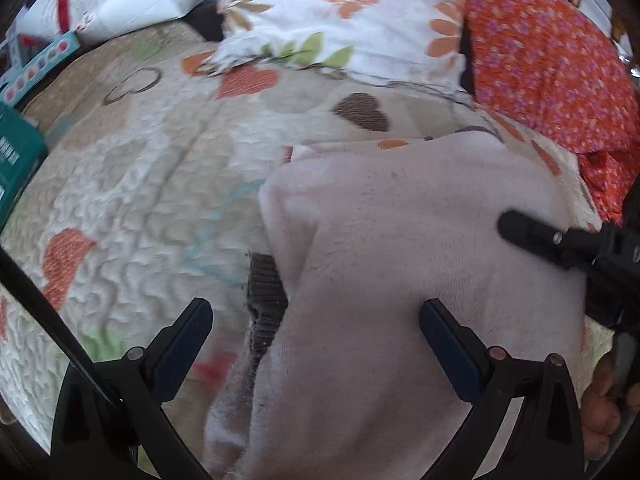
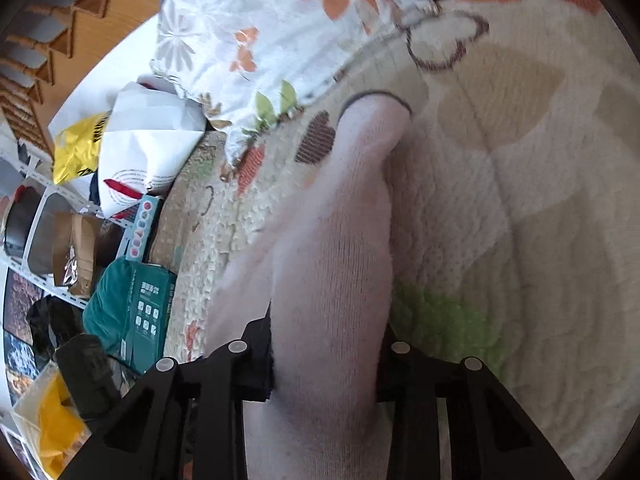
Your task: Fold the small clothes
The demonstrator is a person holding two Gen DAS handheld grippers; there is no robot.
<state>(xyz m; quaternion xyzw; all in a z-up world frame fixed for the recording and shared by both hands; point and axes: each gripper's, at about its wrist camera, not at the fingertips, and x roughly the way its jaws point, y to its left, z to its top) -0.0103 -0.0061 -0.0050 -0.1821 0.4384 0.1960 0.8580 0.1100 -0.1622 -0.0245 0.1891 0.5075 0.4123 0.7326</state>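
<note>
While your right gripper (image 2: 324, 360) is pinching the white garment (image 2: 332, 264) at lower centre, that cloth is lying across the heart-patterned quilt (image 2: 520, 184). Your left gripper (image 1: 316, 320) is hovering above it, jaws spread wide and gripping nothing.

Colours on the bed

The sock (image 1: 400, 248) is pale pink-white with a dark grey ribbed cuff (image 1: 266, 300). The quilt (image 1: 132, 184) is cream with orange, brown and beige hearts and some green patches. The pillow (image 1: 340, 12) is white with orange flowers and green leaves. The cloth (image 1: 548, 64) beside it is orange-red with tiny purple flowers. Both tongs (image 1: 316, 344) (image 2: 324, 360) are black. Off the bed are a teal box (image 2: 132, 312), a yellow bag (image 2: 76, 148) and a white bag (image 2: 152, 148) with a red mark.
</note>
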